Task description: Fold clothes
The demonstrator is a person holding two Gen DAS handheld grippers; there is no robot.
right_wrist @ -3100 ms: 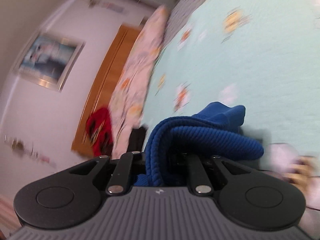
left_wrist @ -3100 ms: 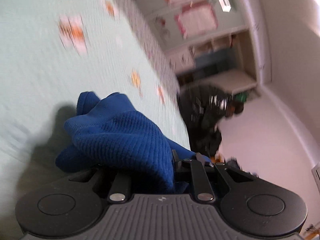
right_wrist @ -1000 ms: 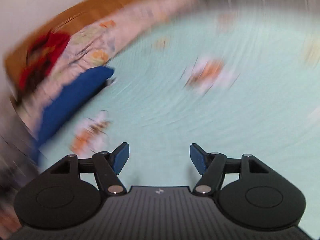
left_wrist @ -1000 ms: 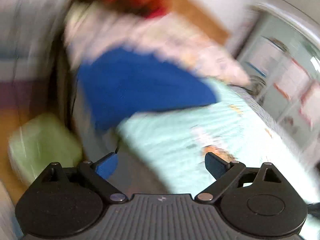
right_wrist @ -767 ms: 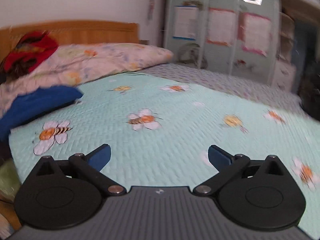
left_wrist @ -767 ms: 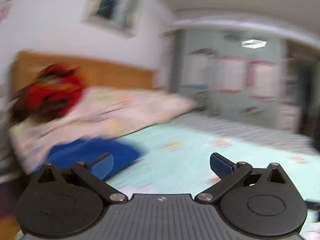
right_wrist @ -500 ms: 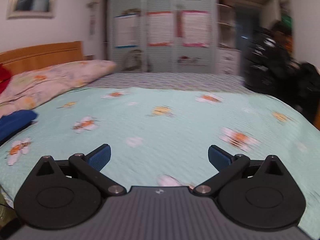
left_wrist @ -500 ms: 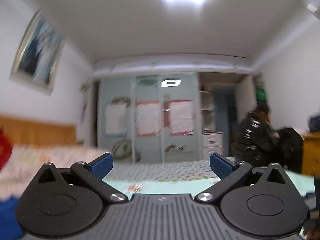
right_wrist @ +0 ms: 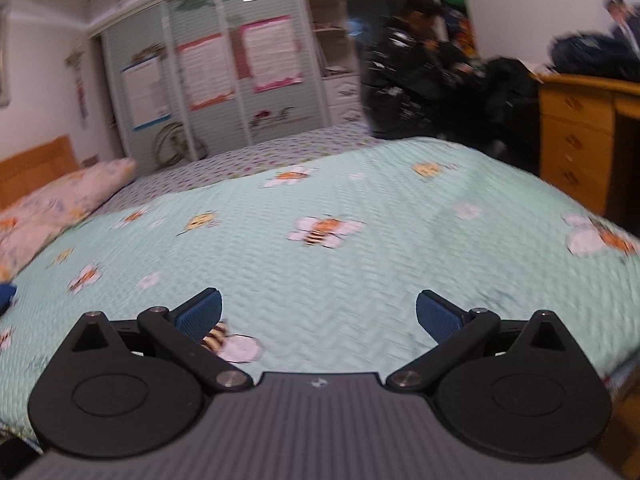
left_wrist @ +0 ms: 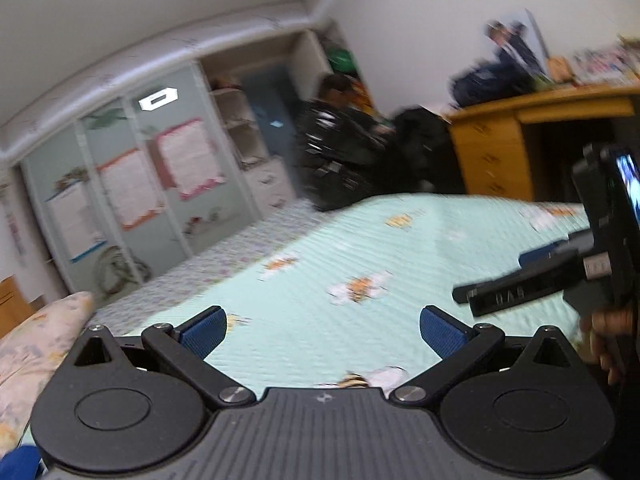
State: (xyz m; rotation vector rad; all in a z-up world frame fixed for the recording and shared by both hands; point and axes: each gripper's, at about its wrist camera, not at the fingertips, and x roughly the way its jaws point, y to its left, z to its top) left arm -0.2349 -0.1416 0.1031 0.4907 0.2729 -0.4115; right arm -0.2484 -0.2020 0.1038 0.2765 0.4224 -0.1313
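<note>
Grippers both empty: I've got the left gripper (left_wrist: 323, 330) spread wide, the right gripper (right_wrist: 319, 316) spread wide, above the bee-print bedspread (right_wrist: 360, 248).

Blue garment (right_wrist: 6, 294), only a sliver visible at bedspread's far-left edge near pillow, shape probably bunched.

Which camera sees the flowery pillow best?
The right wrist view. There the flowery pillow lies in full length along the left edge of the bed cover, fairly sharp. The left wrist view shows only its near end, blurry and partly hidden behind the open left claw.
</note>
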